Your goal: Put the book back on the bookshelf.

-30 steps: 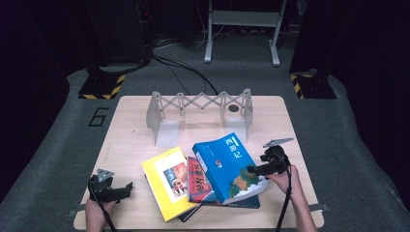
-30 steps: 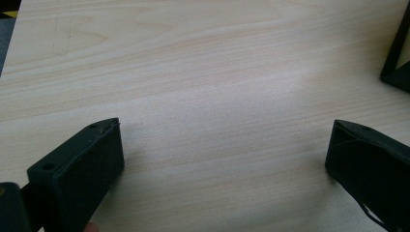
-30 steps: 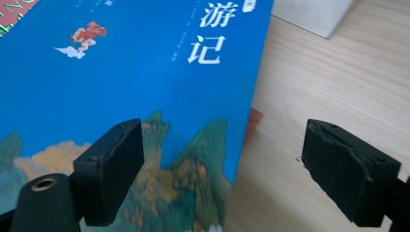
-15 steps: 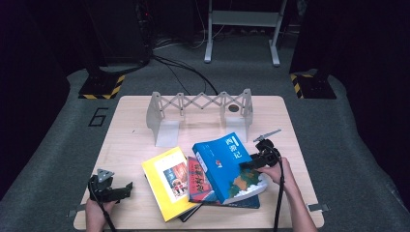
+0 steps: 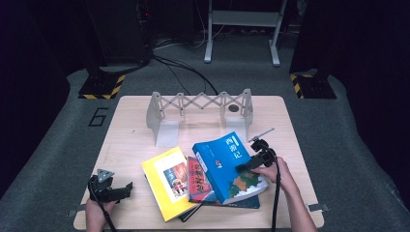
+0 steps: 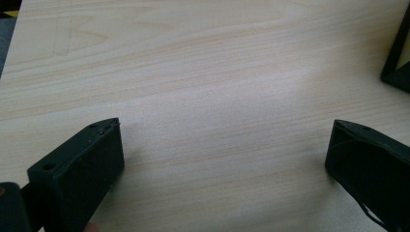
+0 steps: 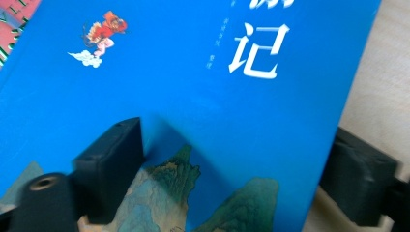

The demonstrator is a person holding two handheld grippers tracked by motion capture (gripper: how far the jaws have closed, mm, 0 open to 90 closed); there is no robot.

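The blue book (image 5: 231,166) lies on top of a fanned pile near the front of the wooden table (image 5: 130,121), right of centre, and the right gripper (image 5: 245,167) is over its right-hand edge. In the right gripper view the two black jaws stand wide apart, one resting over the cover's mountain picture and the other past the book's (image 7: 203,96) edge, over bare wood; they straddle that edge but have not closed on it, so the book is not yet held. The person's right hand (image 5: 270,170) lies just behind, on the table beside the pile. The step in hand looks like the approach to a grasp of this top book. The next move would call for bringing one jaw under the cover or the whole edge, then closing firmly, since a thick book gripped at one side is likely to sag or slip. Under the blue book sit a red book (image 5: 198,180) and a dark one whose corner shows at the front, with a yellow book (image 5: 167,180) fanned out to the left. The left gripper (image 5: 126,187) rests at the table's front left corner, well apart from the pile, its jaws spread wide over bare wood with nothing between them. Behind the pile stands a grey expanding rack (image 5: 200,104), empty, probably where the books belong.
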